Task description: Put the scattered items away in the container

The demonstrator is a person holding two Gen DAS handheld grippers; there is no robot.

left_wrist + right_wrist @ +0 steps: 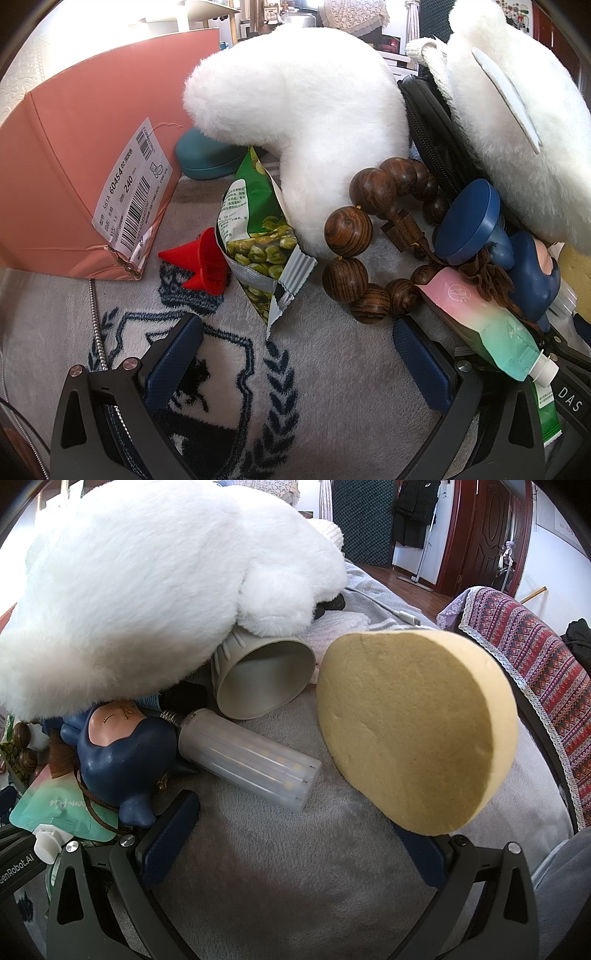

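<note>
The pink cardboard box (74, 166) is standing at the blanket's far left while the pea snack packet (258, 236), wooden bead bracelet (354, 251) and LED corn bulb (251, 760) are lying outside it, so sorting is barely starting. The left gripper (295, 354) and right gripper (295, 834) are both hanging released and empty.
</note>
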